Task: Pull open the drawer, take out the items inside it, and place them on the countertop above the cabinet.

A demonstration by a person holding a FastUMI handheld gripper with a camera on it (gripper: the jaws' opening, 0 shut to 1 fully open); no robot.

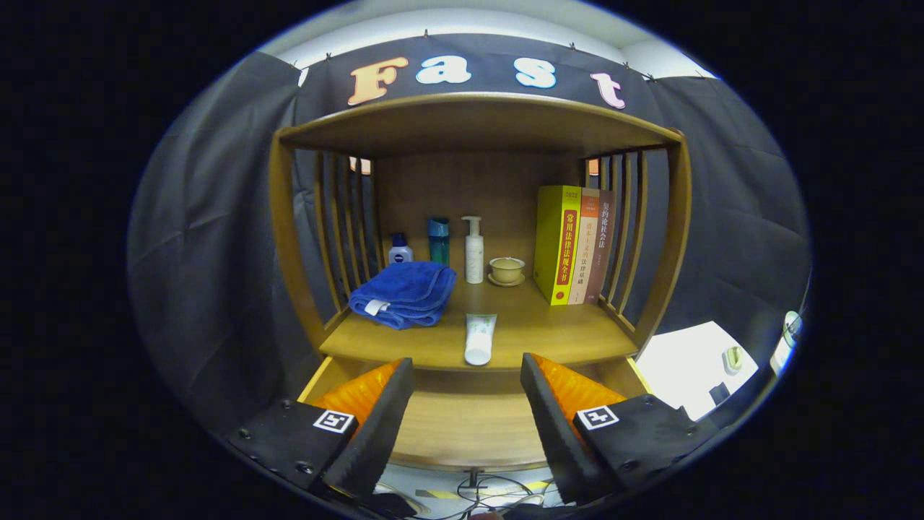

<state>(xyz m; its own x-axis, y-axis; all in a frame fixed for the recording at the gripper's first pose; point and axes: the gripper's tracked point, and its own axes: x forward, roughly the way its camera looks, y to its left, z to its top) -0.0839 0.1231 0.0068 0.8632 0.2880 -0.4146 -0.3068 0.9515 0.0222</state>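
Observation:
My gripper (468, 365) is open, its two fingers spread wide with nothing between them. It hovers over the pulled-out wooden drawer (469, 426), whose bare bottom shows between the fingers. Just beyond the fingertips lies a white tube (479, 337) with a pale green end, on the front of the wooden countertop (548, 332). A folded blue towel (404, 292) rests on the countertop to the left of the tube.
At the back of the countertop stand a small blue-capped bottle (399, 249), a teal bottle (438, 240), a white pump bottle (473, 249) and a lidded cup on a saucer (507, 271). Three upright books (574, 244) stand at the right. Slatted sides and a top shelf (476, 119) enclose the space.

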